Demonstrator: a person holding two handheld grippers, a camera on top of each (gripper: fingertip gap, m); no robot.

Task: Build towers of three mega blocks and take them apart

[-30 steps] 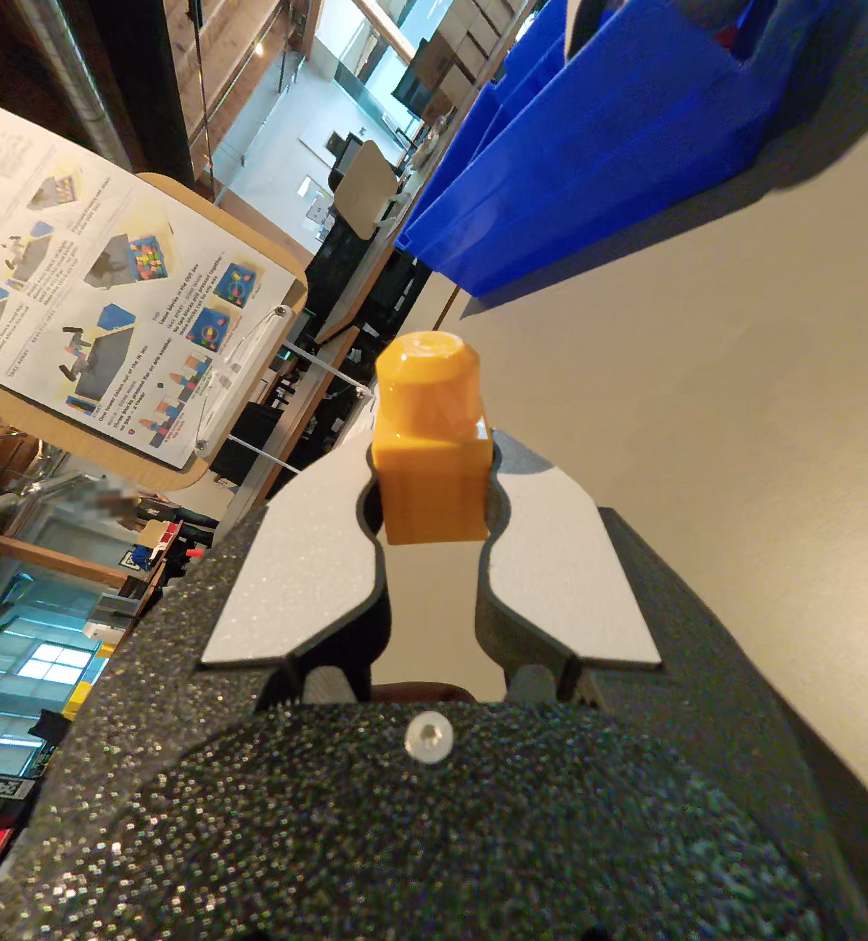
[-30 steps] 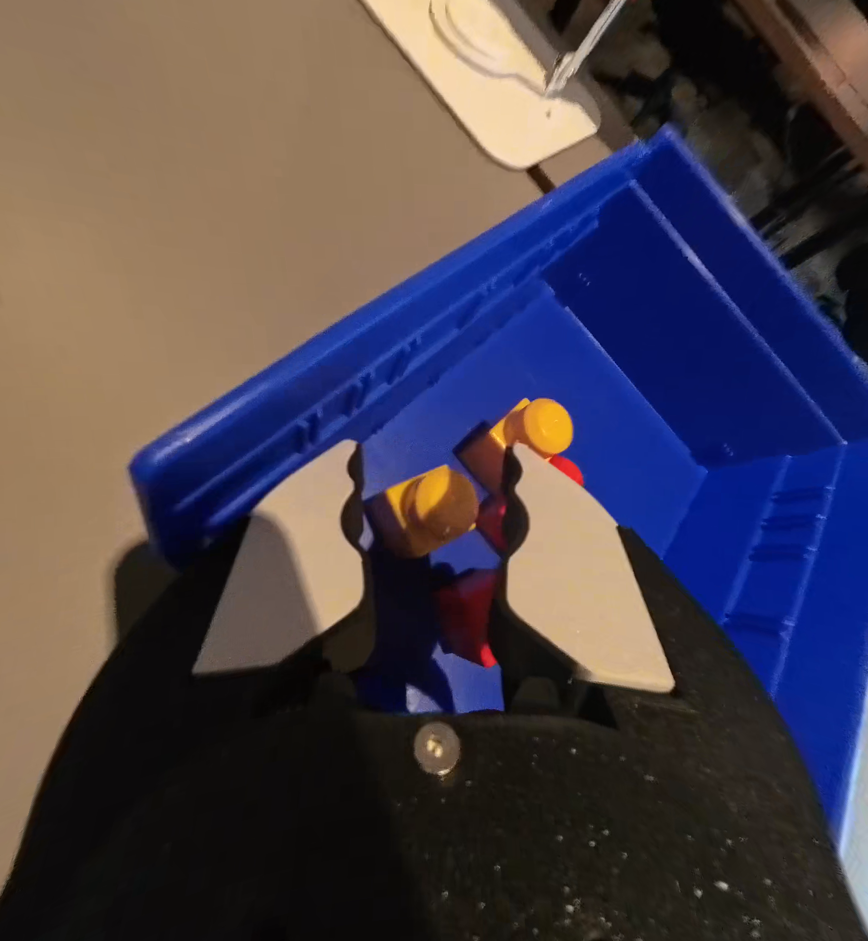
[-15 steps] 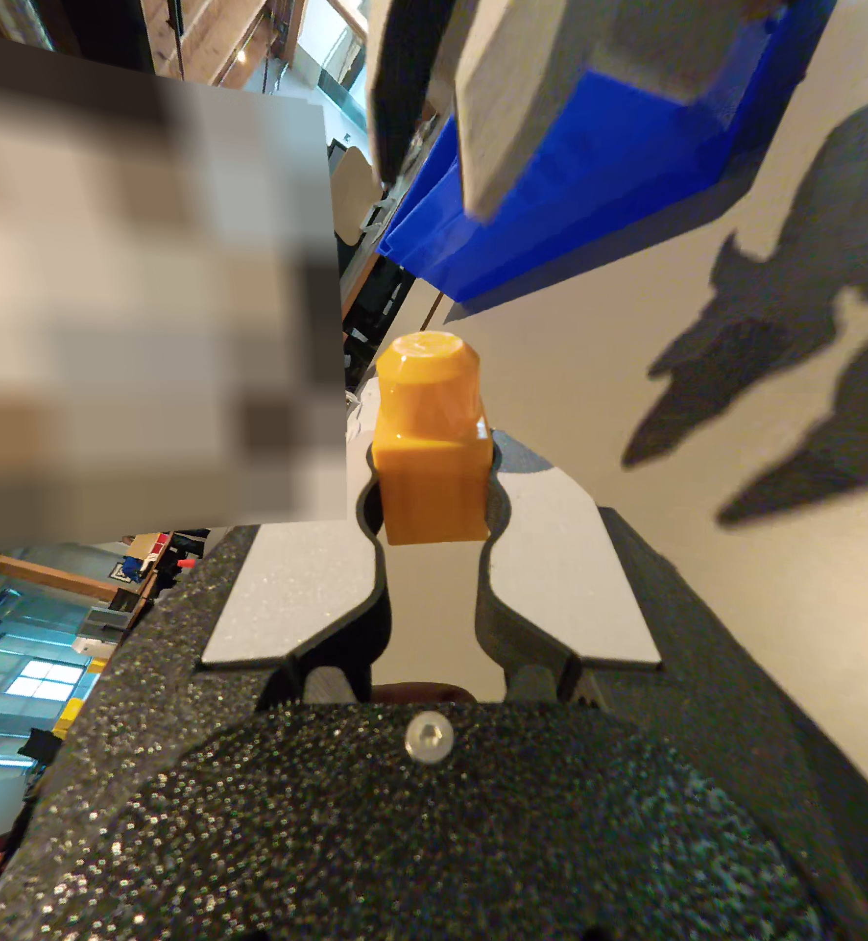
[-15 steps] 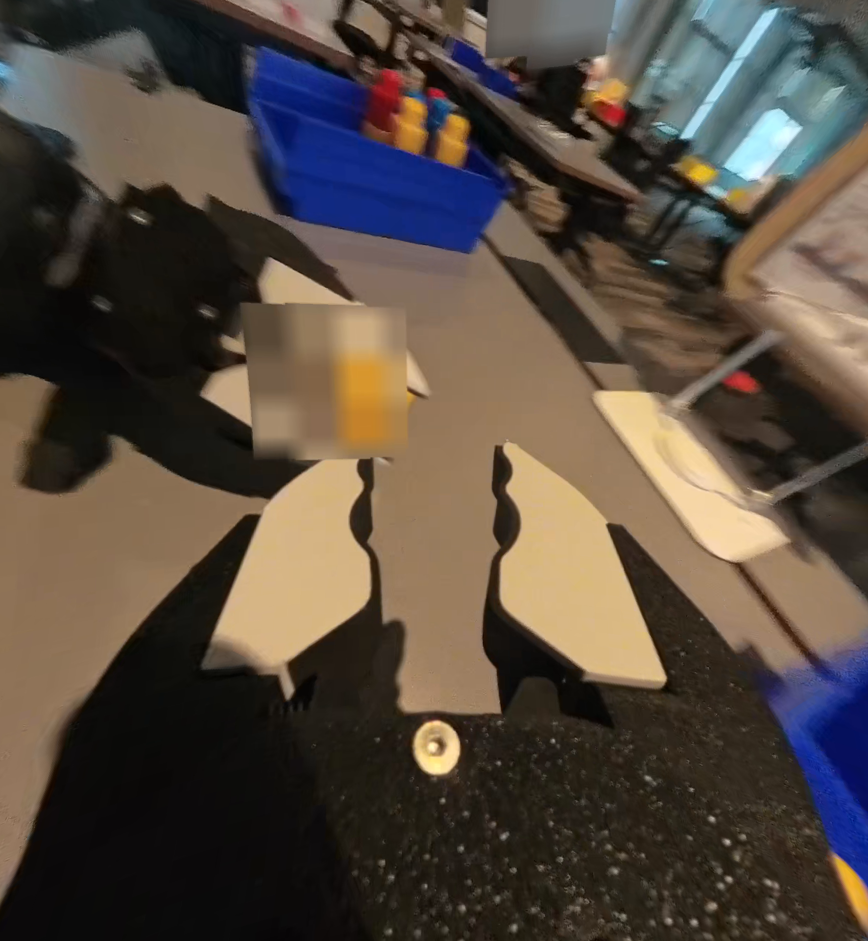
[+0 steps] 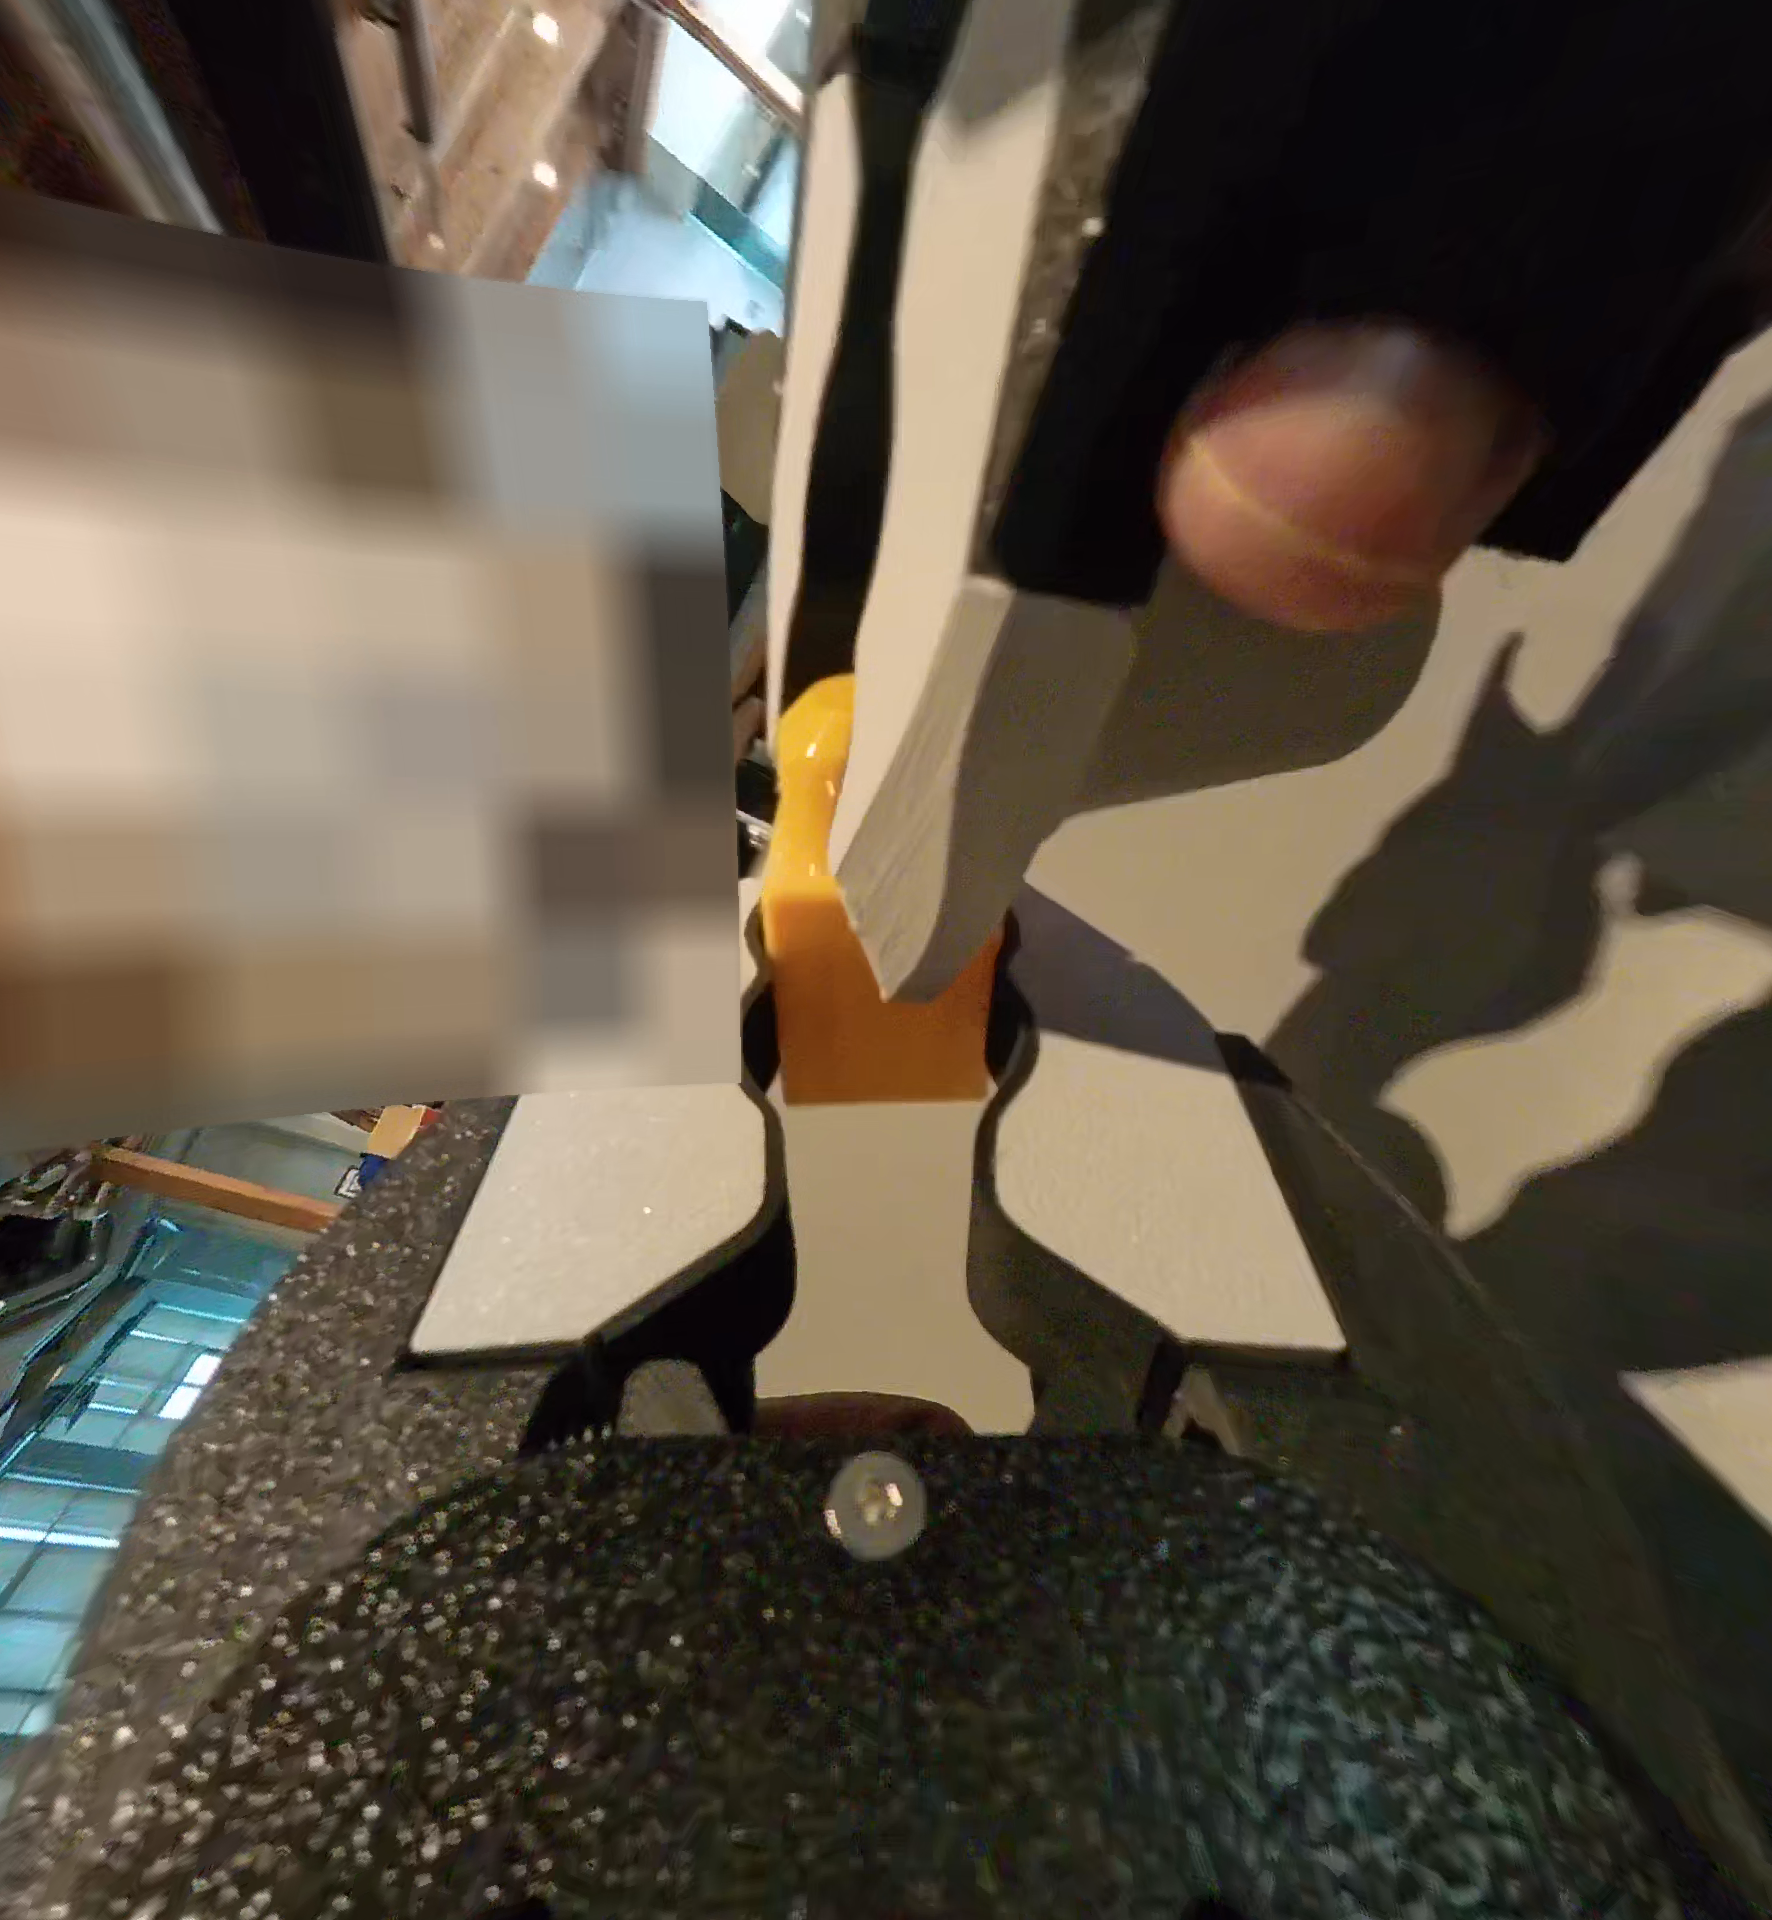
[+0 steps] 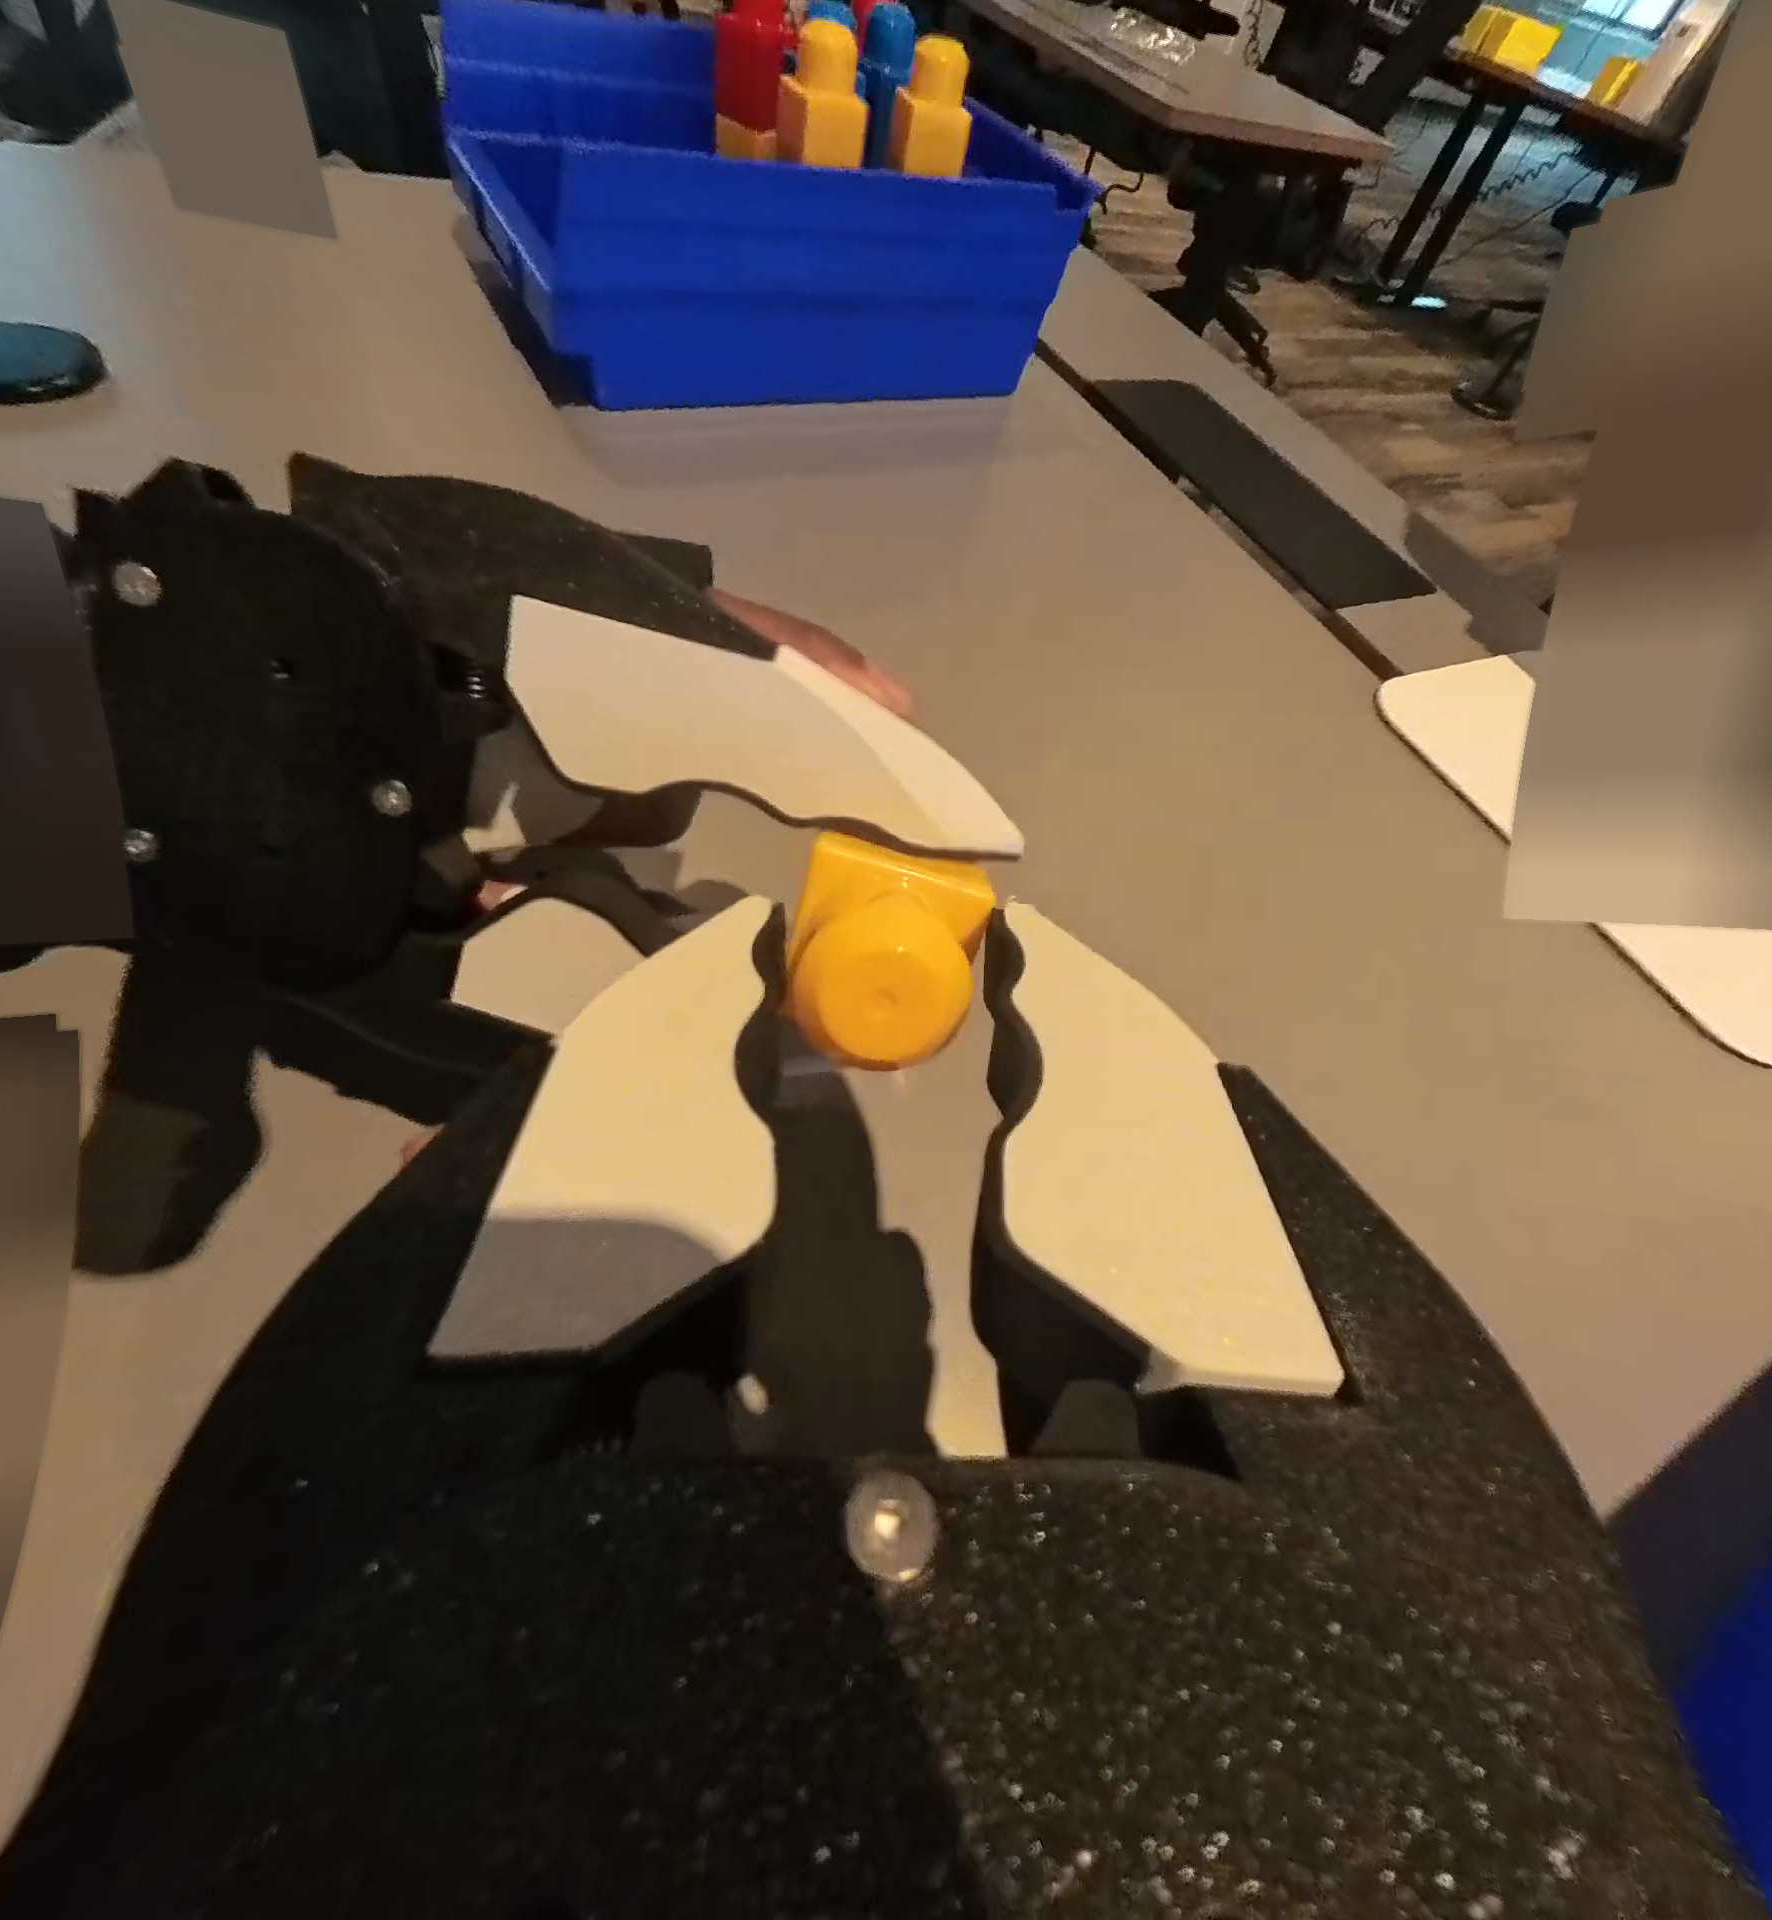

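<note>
Half a second ago the right gripper (image 6: 882,945) was swinging over bare surface with nothing between its jaws; now it has come up to the left gripper (image 5: 882,997), and its jaws flank the stud of the orange block (image 6: 887,951) that the left one holds. The left jaws are clenched on the block's square base, as they were a second ago. The right jaws sit just beside the stud on either side, spread a little wider than it, so I judge them released and not yet gripping. The block is in the air above the middle of the surface (image 6: 1121,665), stud toward the right gripper. In the left wrist view a right finger (image 5: 949,790) crosses in front of the block. As a guess, this is a handover or a re-grip of a single block, so no tower is started in the jaws. Finished-looking towers (image 6: 840,88) stand in a blue bin (image 6: 799,281) toward the surface's far edge; another blue bin's corner (image 6: 1755,1538) shows at the near right.
</note>
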